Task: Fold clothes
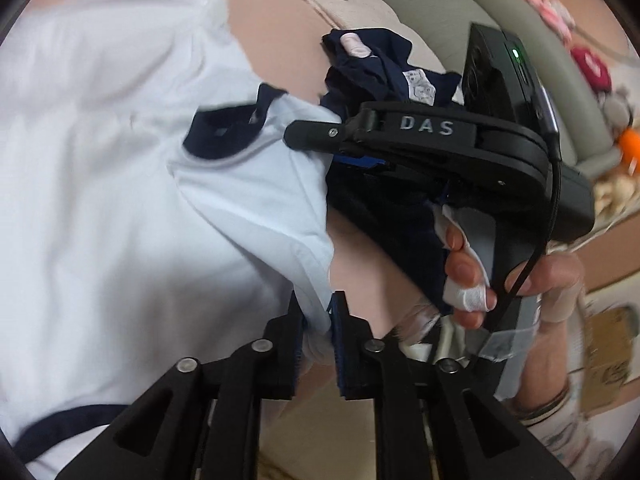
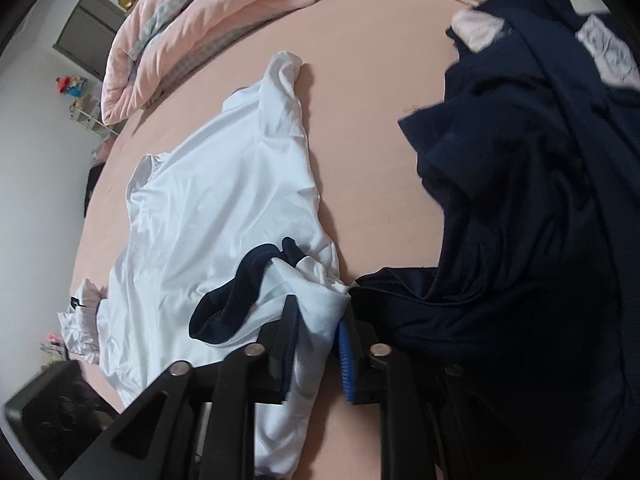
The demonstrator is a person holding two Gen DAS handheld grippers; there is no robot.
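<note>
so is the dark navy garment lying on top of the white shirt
No, the dark navy garment sits heaped beside the white shirt with navy collar on the pink sheet.

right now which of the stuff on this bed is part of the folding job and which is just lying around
Part of the job:
- white shirt with navy collar
- left gripper and right gripper, each with shirt fabric between its fingers
- navy garment pile, likely next to fold

Just lying about:
- pink quilt
- grey cabinet
- toys on a rack

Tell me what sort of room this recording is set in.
Most likely a bedroom: the clothes lie on a bed with a pink sheet, a rolled pink quilt sits at its far end, and toys crowd a small shelf.
</note>
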